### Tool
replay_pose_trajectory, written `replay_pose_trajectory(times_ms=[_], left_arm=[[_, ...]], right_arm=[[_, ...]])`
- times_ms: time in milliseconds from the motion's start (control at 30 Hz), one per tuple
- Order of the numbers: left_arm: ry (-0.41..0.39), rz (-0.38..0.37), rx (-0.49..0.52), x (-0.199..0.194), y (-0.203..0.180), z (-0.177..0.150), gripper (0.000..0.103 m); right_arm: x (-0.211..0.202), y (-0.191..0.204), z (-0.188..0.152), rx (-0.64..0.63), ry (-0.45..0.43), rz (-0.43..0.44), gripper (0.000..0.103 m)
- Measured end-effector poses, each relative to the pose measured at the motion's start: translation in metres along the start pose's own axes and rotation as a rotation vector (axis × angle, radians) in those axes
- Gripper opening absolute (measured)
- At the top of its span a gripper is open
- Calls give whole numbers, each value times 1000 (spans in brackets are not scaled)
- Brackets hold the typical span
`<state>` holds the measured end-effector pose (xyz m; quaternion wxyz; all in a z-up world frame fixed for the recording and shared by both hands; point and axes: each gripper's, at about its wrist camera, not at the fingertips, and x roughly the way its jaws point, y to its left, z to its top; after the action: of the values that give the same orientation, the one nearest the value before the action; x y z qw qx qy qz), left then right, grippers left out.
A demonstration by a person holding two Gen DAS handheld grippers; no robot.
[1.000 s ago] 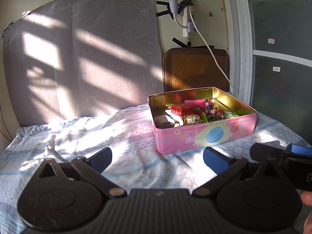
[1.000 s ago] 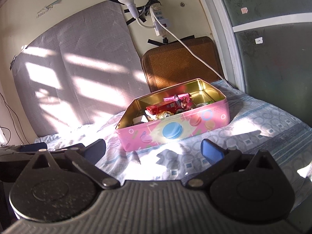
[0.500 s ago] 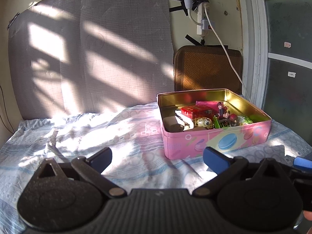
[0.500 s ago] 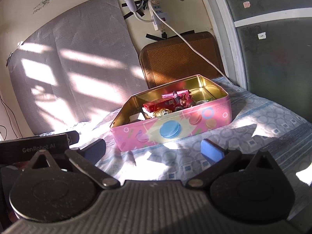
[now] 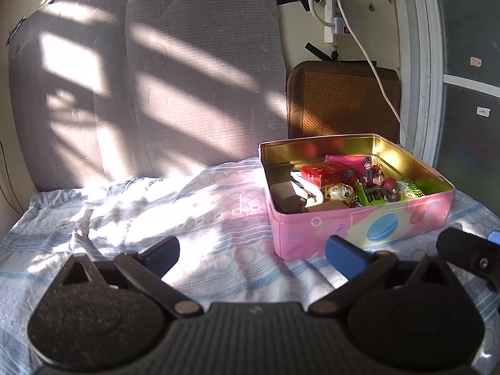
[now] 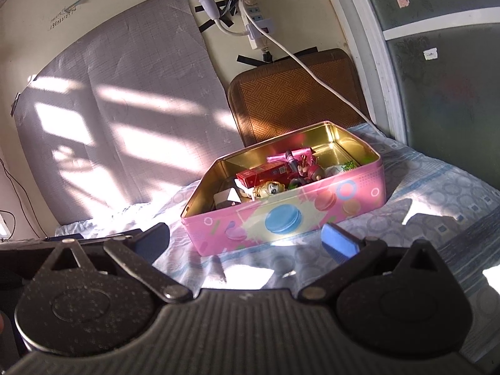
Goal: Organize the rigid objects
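A pink tin box with a gold inside stands on the bed. It holds a red carton, a pink packet, a small skull-faced figure, a red-and-dark toy figure, green packets and a grey block. My left gripper is open and empty, low over the sheet, left of and in front of the box. My right gripper is open and empty, just in front of the box's near wall.
The bed has a pale blue patterned sheet. A grey padded board and a brown woven cushion lean on the back wall. A power strip with a white cable hangs above. A door frame stands at the right.
Both grippers have shifted: the box moved rightward in the left wrist view and sits closer in the right wrist view. Both grippers stay open and empty.
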<state>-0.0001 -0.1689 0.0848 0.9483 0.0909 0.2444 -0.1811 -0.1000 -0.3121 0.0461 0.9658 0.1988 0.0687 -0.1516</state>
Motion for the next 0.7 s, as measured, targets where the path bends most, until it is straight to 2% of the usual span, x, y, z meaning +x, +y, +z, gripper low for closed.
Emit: replay_pose_trajectory(times_ms=[100,200,567,700], left_arm=[[11,1,-11,6,3,2,103],[21,5,-12,12,7,2,103],[52,3,-29,31,15,2,103],[61,2,-34,36,17,2,103]], right_arm=[[9,4,0,-35,13,-19,103],[18,1,-2,-8,48,-4,103],[27,11,12,-39,22,-2,103],[35,13,9,-46,46,-4,103]])
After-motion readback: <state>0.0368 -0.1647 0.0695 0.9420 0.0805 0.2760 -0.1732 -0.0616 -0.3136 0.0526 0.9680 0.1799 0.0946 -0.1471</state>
